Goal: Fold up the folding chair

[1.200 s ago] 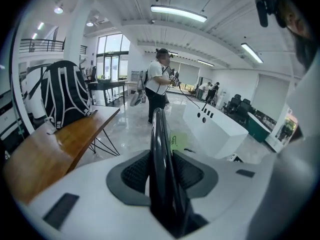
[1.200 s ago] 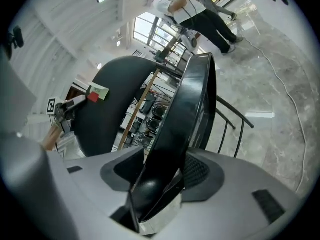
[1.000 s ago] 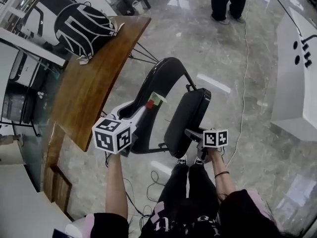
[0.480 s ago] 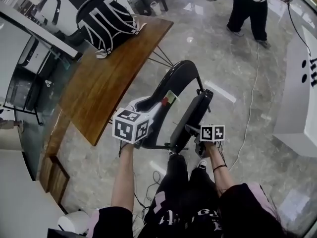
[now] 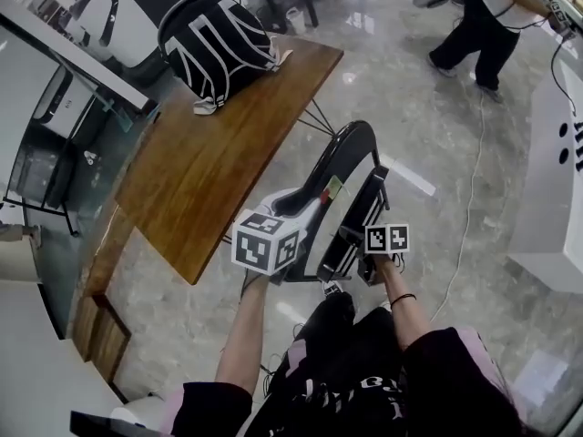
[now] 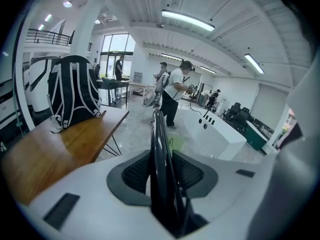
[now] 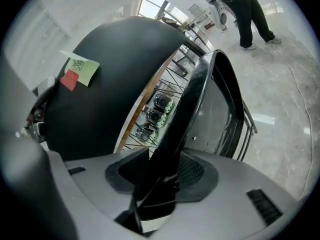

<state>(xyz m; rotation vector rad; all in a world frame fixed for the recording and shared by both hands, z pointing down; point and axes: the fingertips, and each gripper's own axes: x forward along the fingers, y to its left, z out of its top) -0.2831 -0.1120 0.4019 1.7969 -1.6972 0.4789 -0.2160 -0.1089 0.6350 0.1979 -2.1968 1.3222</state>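
Polished grey marble floor (image 5: 437,153) of an open workroom, seen from above. Nearest, the left tool (image 5: 305,206) is clamped on the thin black edge of the backrest (image 5: 344,148) of the folding chair (image 5: 351,198); the left gripper view shows that edge pinched between its pads (image 6: 192,174). The right tool (image 5: 353,237) grips the edge of the seat (image 5: 363,217), its jaws having just been closing with the seat edge between them. The seat is tipped up, close to the backrest, and the chair stands on the floor just beside the wooden table (image 5: 209,162). Green and red sticky notes (image 7: 75,69) mark the backrest. A black-and-white backpack (image 5: 219,48) lies at the table's far end. Beyond, a person (image 5: 483,35) stands near a white counter (image 5: 556,180).
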